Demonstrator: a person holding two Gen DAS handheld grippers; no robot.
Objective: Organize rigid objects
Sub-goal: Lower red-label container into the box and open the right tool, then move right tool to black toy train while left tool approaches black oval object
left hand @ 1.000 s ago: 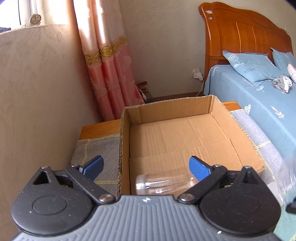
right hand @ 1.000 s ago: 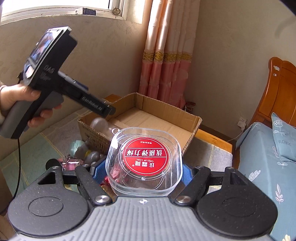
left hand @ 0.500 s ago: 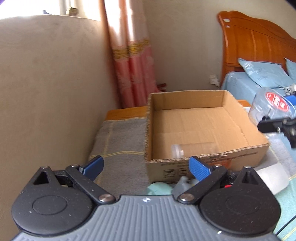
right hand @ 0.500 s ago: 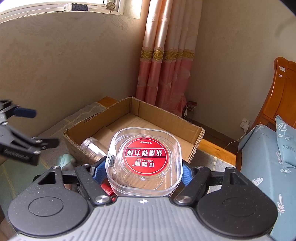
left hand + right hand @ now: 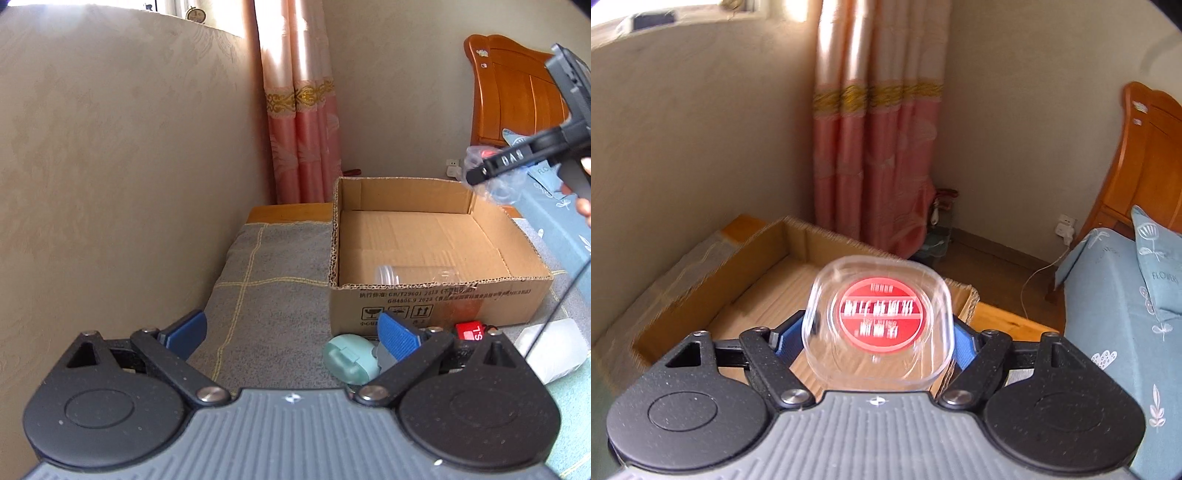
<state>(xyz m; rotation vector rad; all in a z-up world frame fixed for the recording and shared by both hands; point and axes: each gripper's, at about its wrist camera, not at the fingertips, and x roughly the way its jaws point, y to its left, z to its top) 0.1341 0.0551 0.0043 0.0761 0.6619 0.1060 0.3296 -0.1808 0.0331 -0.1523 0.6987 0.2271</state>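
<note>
My right gripper (image 5: 877, 341) is shut on a clear plastic container with a red round label (image 5: 878, 321) and holds it above the open cardboard box (image 5: 768, 243). In the left wrist view that box (image 5: 436, 291) stands on a grey cloth, and a clear jar (image 5: 413, 275) lies on its side inside, by the near wall. The right gripper with its container (image 5: 495, 170) hangs over the box's far right corner. My left gripper (image 5: 291, 334) is open and empty, low over the cloth, in front and left of the box.
A mint green case (image 5: 349, 358), a red tag (image 5: 469, 332) and a white plastic piece (image 5: 550, 349) lie in front of the box. The wall is close on the left. A pink curtain (image 5: 303, 122) hangs behind. A bed (image 5: 1126, 295) is on the right.
My left gripper has pulled back from the box, leaving the clear jar inside. My right gripper has carried the container forward over the box.
</note>
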